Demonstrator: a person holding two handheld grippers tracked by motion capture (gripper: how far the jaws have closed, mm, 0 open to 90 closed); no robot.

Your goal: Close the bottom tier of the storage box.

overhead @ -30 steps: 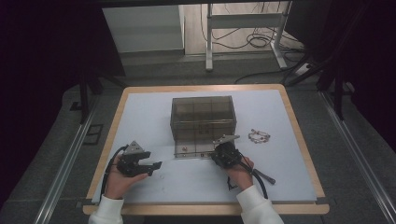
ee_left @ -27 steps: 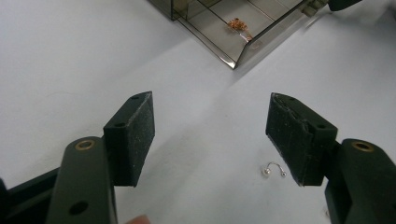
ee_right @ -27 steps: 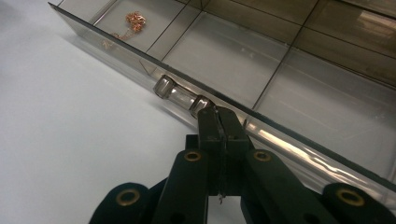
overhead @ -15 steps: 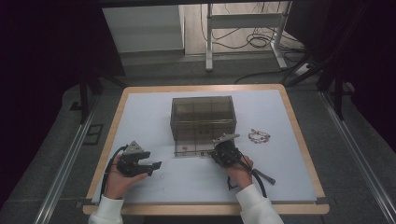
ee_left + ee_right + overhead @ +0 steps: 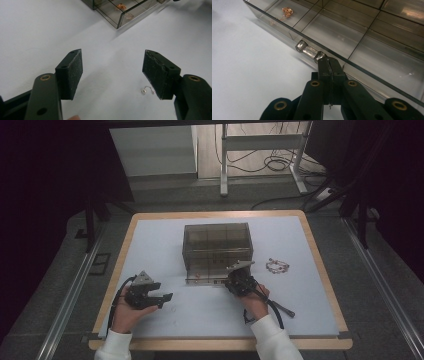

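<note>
**Right gripper pinches the drawer handle while the left waits over an earring**

High view: A smoky clear box [image 5: 217, 245] sits mid-table [image 5: 150, 235], its bottom drawer [image 5: 212, 279] drawn out toward the person. The right gripper [image 5: 235, 281] is at the drawer's front edge; the left gripper [image 5: 165, 297] rests well to the left of it, pointing across the mat. A bracelet [image 5: 277, 266] lies just right of the box.

Left gripper view: The jaws stand wide apart with nothing between the pads. A small pearl earring [image 5: 148, 90] lies on the mat just beside the right-hand pad, not touched. The drawer's corner [image 5: 120, 18] shows farther off, with a bit of gold jewellery in one cell.

Right gripper view: The jaws are clenched tight, tips pinched on one end of the small metal handle [image 5: 310, 52] on the drawer front. A gold chain [image 5: 286, 11] lies in a cell at the far left; the cells nearest the gripper look bare.

Risks, as a judgement: the grip is on the handle's end rather than its middle, so a pull or push may skew the drawer and jam it in the box, or the smooth metal may slip out of the tips. A jerk could also shift the light box on the mat. On the left, the earring is tiny and lies close to one pad; closing off-centre could flick it away rather than catch it.
</note>
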